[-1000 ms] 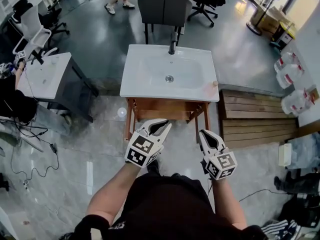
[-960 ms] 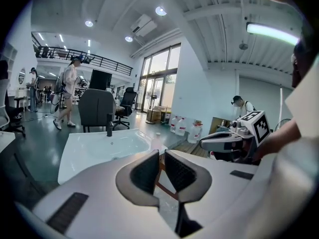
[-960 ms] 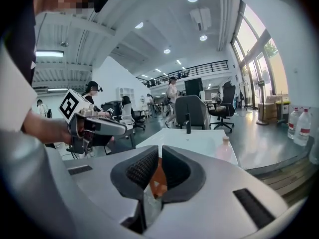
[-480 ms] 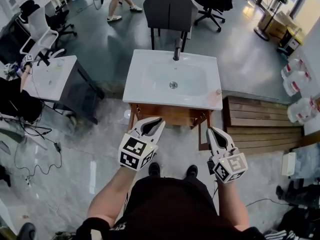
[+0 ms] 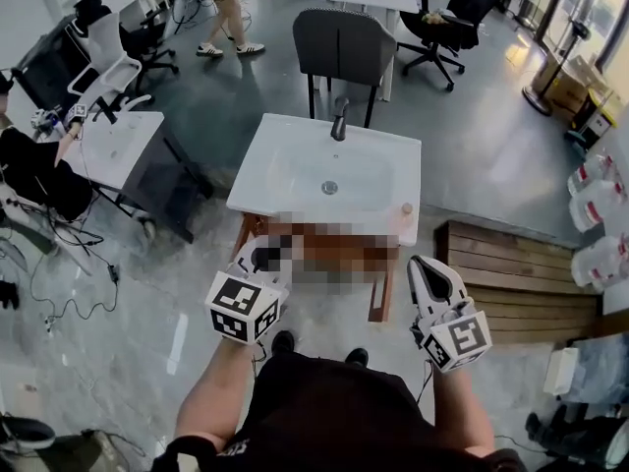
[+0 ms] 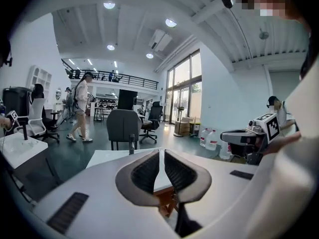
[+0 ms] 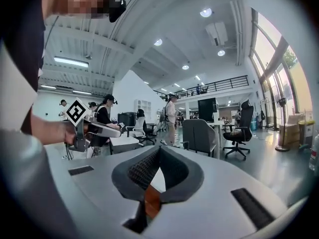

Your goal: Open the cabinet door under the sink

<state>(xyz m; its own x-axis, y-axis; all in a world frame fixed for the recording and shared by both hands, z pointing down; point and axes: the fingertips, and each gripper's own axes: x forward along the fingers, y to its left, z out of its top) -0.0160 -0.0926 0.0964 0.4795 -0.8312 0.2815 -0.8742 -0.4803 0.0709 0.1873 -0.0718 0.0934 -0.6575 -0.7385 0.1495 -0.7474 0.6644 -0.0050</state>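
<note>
Grey polished floor (image 5: 472,165) carries the white sink (image 5: 260,180) on wooden legs. Behind the sink stands a grey chair (image 5: 339,37), right of it a slatted pallet (image 5: 511,264), farther right water jugs (image 5: 595,205).

Black short-sleeved top (image 5: 324,411), dark shoes (image 5: 283,341) at its twelve o'clock. White left gripper (image 5: 267,256) and right gripper (image 5: 425,265), dark ribbed fingers (image 6: 147,173), a black-and-white marker cube (image 5: 244,308) at six o'clock on each.
</note>
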